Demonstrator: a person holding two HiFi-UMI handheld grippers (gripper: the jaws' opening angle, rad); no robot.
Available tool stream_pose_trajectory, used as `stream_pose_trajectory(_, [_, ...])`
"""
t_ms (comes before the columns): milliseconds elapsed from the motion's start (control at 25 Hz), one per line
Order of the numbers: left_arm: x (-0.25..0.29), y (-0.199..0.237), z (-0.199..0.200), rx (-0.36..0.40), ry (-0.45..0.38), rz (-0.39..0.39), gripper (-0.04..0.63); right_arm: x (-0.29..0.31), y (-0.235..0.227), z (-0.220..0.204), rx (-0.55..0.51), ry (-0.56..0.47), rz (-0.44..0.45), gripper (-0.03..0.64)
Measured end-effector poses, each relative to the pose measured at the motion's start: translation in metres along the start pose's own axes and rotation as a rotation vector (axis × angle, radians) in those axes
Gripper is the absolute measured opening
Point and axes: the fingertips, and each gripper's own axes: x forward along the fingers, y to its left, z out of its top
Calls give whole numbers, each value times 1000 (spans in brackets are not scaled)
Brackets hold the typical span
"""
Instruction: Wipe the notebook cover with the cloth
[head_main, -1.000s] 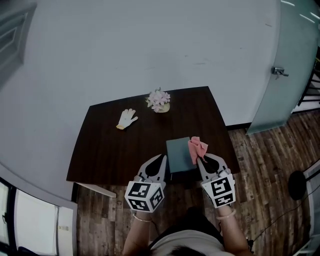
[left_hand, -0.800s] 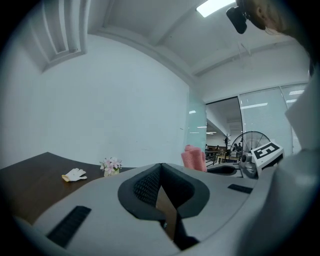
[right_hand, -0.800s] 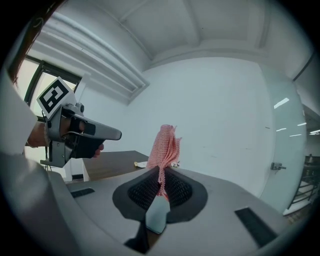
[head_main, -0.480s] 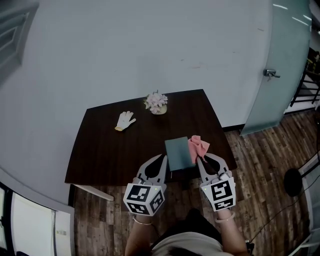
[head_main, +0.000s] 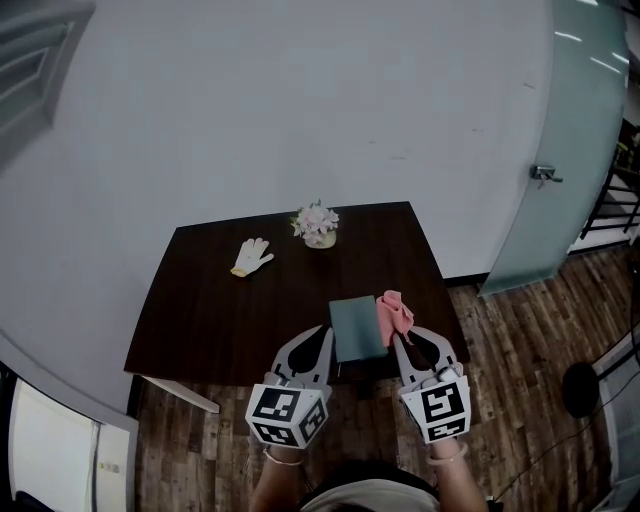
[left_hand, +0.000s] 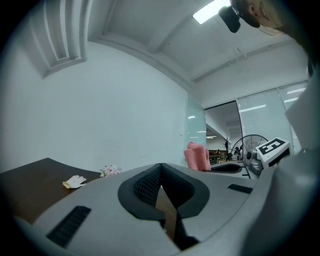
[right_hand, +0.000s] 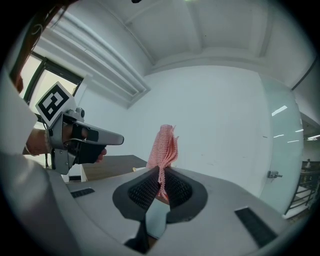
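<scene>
Both jaws of the right gripper (right_hand: 161, 172) were pinched on the pink cloth (right_hand: 162, 147), just right of the green notebook (head_main: 357, 326) lying near the dark table's (head_main: 230, 310) front edge, while the left gripper (left_hand: 160, 167), closed on nothing, hovered at the notebook's left.

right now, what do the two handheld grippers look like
Both the left gripper and right gripper are pale grey shells tapering to jaws lined with black textured pads. Each carries a white cube with black square markers. A thin band circles each wrist.
</scene>
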Motion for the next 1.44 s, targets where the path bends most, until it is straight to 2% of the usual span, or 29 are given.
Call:
stream_pose_trajectory(320, [7, -12, 1, -1, -6, 21, 18, -3, -5, 5, -28, -18, 37, 31])
stream_pose_trajectory(800, [2, -31, -11, -15, 8, 47, 18, -20, -10, 4, -13, -23, 65, 31])
stream_pose_trajectory(1440, [-7, -61, -12, -14, -12, 40, 18, -42, -10, 5, -64, -56, 83, 29])
